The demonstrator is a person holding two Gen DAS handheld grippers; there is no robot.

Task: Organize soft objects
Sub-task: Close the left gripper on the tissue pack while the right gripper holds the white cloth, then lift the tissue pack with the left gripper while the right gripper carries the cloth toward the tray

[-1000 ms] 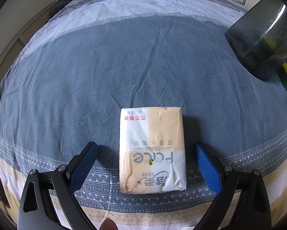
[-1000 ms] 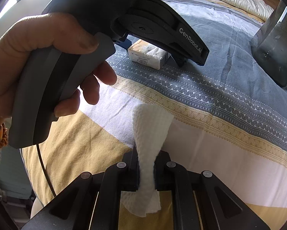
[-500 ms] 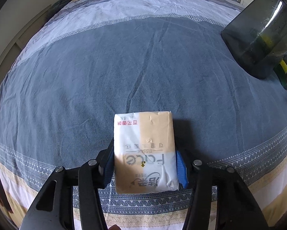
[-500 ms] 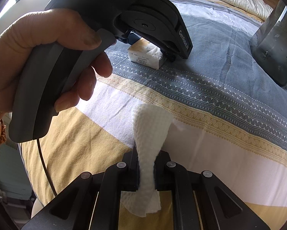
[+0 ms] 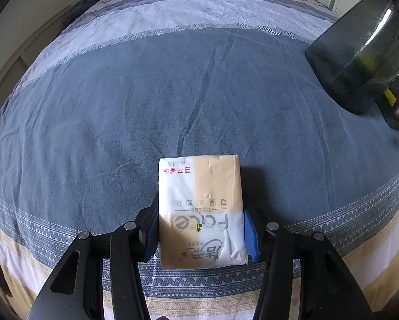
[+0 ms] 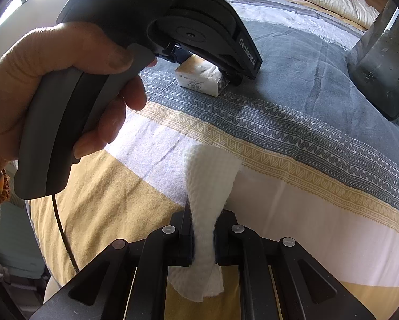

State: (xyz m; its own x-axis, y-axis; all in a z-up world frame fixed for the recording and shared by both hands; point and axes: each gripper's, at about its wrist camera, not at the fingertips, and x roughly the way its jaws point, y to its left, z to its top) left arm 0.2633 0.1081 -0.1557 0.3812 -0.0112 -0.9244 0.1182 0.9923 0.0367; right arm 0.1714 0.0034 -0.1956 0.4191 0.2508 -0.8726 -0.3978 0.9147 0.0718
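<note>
Presently: left gripper [image 5: 202,229] closing, pads against the tissue pack [image 5: 200,210] lying on the bed cover [image 5: 172,101]. Right gripper [image 6: 203,242] clamped on a white paper towel [image 6: 208,184]. Pickup step; next likely needs a gentle, level lift.

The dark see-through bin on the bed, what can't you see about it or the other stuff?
- Dark translucent plastic bin: both views, frame edge crops its top; contents blurred.
- White-and-tan plastic tissue pack: right wrist view, left gripper covers most.
- White embossed paper towel: gripped stretch hidden by right gripper.
</note>
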